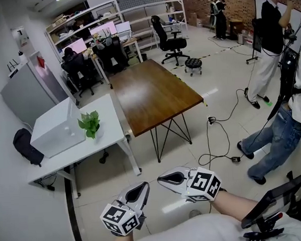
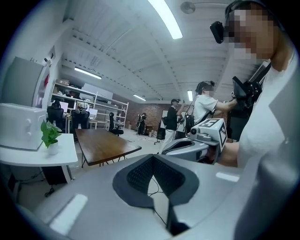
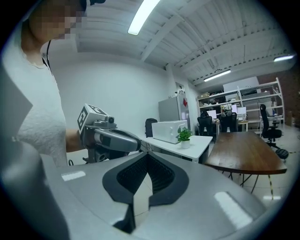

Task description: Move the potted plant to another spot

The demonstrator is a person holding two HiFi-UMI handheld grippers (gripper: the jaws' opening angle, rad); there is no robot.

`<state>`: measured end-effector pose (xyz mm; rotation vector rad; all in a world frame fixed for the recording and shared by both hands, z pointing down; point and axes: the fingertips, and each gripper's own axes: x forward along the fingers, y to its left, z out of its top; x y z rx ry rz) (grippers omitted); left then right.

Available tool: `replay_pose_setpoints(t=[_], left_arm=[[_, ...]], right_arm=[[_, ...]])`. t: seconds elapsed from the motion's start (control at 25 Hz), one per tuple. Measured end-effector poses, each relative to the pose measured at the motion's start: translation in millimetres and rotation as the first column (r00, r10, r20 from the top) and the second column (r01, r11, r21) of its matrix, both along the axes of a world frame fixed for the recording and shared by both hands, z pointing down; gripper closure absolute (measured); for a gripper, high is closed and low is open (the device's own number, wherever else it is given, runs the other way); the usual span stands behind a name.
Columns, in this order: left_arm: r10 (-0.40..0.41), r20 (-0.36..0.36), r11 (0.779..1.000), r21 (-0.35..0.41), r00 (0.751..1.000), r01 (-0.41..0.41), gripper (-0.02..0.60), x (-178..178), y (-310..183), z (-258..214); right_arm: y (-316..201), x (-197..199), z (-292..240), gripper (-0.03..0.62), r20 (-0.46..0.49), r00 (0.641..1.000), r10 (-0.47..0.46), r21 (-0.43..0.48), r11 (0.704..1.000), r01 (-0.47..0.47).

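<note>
The potted plant (image 1: pixel 90 124), green leaves in a small white pot, stands on the white table (image 1: pixel 111 137) at the left, beside a white box (image 1: pixel 58 128). It shows small in the left gripper view (image 2: pixel 50 135) and in the right gripper view (image 3: pixel 183 137). Both grippers hang over the floor near the person's body, well short of that table. My left gripper (image 1: pixel 142 186) is shut and holds nothing; its jaws meet in the left gripper view (image 2: pixel 152 157). My right gripper (image 1: pixel 161 179) is shut and empty too, its jaws together in the right gripper view (image 3: pixel 149 154).
A brown wooden table (image 1: pixel 154 94) on black legs stands right of the white one. Cables (image 1: pixel 217 139) trail over the floor. Two people (image 1: pixel 269 40) stand at the right. Office chairs (image 1: pixel 171 41), desks and shelves fill the back. A black bag (image 1: pixel 26 146) lies by the wall.
</note>
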<state>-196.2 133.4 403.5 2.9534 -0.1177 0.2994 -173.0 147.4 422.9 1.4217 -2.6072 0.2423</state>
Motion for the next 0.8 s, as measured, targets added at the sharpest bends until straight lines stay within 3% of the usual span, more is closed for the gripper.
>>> replay_pose_setpoints(t=[0.32,0.8], left_arm=[[-0.011,-0.025,0.999,0.030,1.000,0.012,0.586,-35.7,11.8,-16.6],[-0.008,-0.039,1.000,0.020,0.999,0.008,0.586,-59.8,17.3,-20.9]], right_arm=[[12.7,-33.0,-18.9,0.591,-0.014,1.000,0.003,0.023,1.000,-0.003],[18.4,-53.3,-27.9,0.591,-0.034,0.999,0.018,0.021,1.000,-0.017]])
